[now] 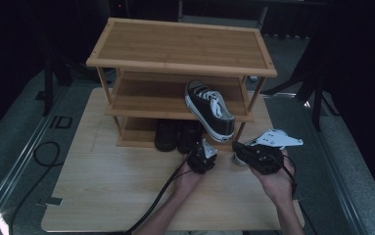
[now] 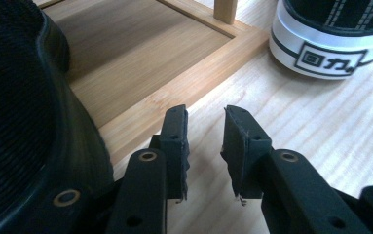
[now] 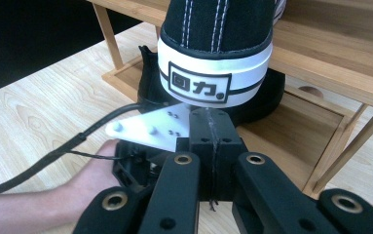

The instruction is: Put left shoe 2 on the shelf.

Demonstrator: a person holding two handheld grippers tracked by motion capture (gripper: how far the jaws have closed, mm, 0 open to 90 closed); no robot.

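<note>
Pale wood with a fine grain makes the worktop, which has rounded corners and stands on a grey floor; the room around it is dark, almost black. A black cable curls on the floor at the left. On the far half of the worktop stands a bamboo shoe rack with three levels. Its top level is bare. A black and white sneaker leans tilted at the right front of the rack, with the toe up over the middle level and the heel low in front, near the worktop. In the right gripper view its white heel band with a black logo is just above the right tongs. These tongs are clenched, pad against pad, with nothing visible between them, and whether they touch the heel I cannot tell. A pair of black shoes sits on the lowest level of the rack.

The left tongs hover low over the worktop, just in front of the frame of the lowest level and beside one black shoe. Their jaws stand partly apart and hold nothing; only bare wood shows between them. In the high view both hands come from the near edge, close together, in front of the rack.
</note>
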